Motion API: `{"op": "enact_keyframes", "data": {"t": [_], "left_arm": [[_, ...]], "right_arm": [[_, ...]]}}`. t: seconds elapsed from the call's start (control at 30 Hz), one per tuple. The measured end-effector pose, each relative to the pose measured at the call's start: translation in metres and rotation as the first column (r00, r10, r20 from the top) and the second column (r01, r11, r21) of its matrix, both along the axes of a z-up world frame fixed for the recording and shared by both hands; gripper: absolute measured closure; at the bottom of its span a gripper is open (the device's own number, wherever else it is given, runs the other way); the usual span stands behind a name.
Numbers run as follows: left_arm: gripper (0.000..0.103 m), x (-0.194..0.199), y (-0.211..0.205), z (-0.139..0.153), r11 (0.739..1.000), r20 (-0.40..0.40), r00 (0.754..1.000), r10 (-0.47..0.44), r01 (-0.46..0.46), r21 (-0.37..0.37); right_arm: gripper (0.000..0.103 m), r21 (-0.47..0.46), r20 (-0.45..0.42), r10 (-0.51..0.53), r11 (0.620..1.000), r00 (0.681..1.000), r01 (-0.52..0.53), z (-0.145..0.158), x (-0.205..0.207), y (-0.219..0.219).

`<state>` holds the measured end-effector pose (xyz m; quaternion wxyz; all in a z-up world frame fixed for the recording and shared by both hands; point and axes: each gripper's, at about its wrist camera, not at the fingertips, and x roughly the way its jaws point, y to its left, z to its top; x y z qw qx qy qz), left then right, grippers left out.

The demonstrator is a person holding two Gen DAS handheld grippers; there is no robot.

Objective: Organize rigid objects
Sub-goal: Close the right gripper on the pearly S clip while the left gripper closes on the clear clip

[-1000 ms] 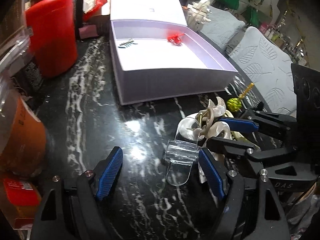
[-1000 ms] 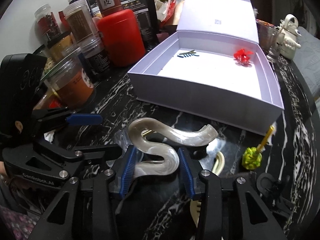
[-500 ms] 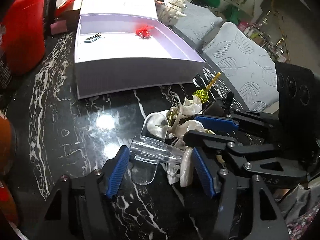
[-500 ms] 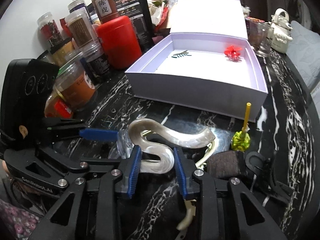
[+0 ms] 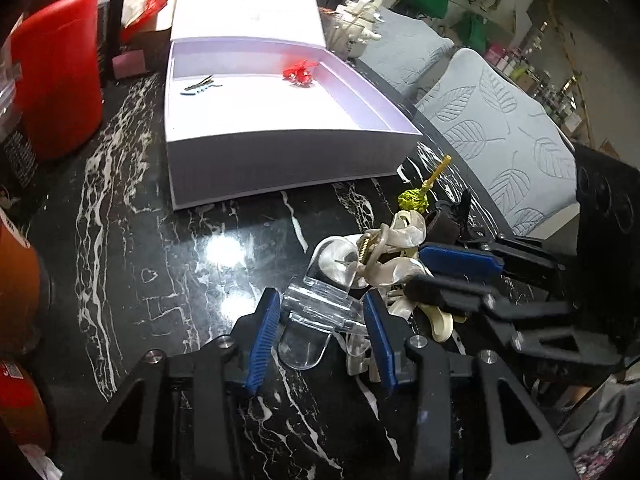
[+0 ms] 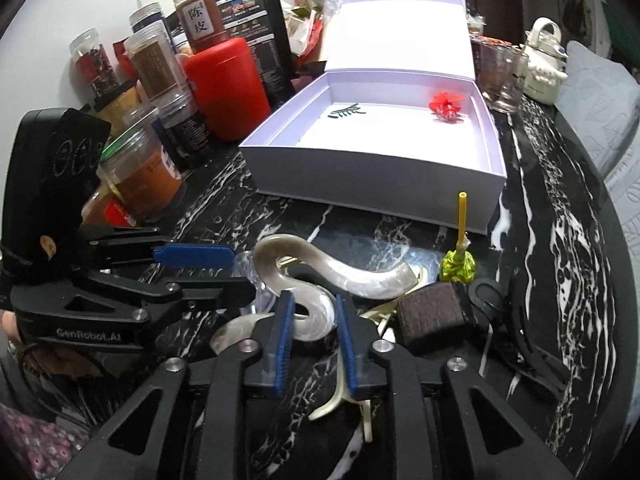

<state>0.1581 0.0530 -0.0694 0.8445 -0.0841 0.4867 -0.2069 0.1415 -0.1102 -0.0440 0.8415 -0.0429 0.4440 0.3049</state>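
the left gripper (image 5: 320,332) is pointing down at the black marbled surface (image 5: 168,264) with the clear plastic hair clip (image 5: 316,308) lying between its blue pads; the jaws are closing in on it, the pads just beside the clip's two ends, though a firm press cannot be told; the clip's rounded tab is resting on the surface just short of the jaws; just to the right of the jaws, the pearly s-shaped hair clip (image 5: 384,256) is lying in a small heap, and the right gripper's fingers are reaching into that heap from the right.

the right gripper (image 6: 314,334) is straddling the lower curl of the pearly s-shaped hair clip (image 6: 320,276); its jaws are opening slightly, the pads standing right at the curl's sides, the rest of the clip sweeping ahead and to the right; just right of the jaws a dark brown block (image 6: 432,316) is sitting, and beyond it a green wrapped sweet on a yellow stick (image 6: 459,264); well ahead of both jaws the open lilac box (image 6: 372,168) is lying, holding a black comb clip (image 6: 346,111) and a red clip (image 6: 445,105).
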Motion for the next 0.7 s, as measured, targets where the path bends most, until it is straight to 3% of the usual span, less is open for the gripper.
{"op": "enact_keyframes", "data": {"t": [0.03, 0.07, 0.17, 0.37, 0.7], "left_arm": [[0.06, 0.001, 0.002, -0.001, 1.0, -0.01, 1.0, 0.008, -0.008, -0.004], [0.06, 0.002, 0.005, -0.001, 1.0, -0.019, 1.0, 0.018, -0.018, -0.006], [0.06, 0.002, 0.012, -0.002, 0.999, -0.048, 0.998, 0.042, -0.043, -0.003], [0.059, -0.003, 0.006, -0.01, 0.998, -0.101, 0.995, 0.009, -0.002, 0.064], [0.058, -0.018, -0.003, 0.006, 0.999, -0.048, 0.999, 0.011, -0.01, 0.031]], "right_arm": [[0.049, -0.001, 0.004, -0.004, 1.0, 1.0, 0.004, 0.001, -0.001, -0.001], [0.042, 0.001, 0.007, -0.008, 1.0, 1.0, 0.008, 0.003, -0.002, -0.001], [0.04, 0.007, 0.02, -0.002, 1.0, 1.0, 0.002, 0.007, -0.001, -0.004], [0.037, -0.081, 0.072, 0.017, 0.997, 0.997, -0.011, 0.013, 0.003, -0.005], [0.037, -0.08, 0.082, 0.038, 0.996, 0.996, -0.031, 0.015, -0.003, -0.016]]}}
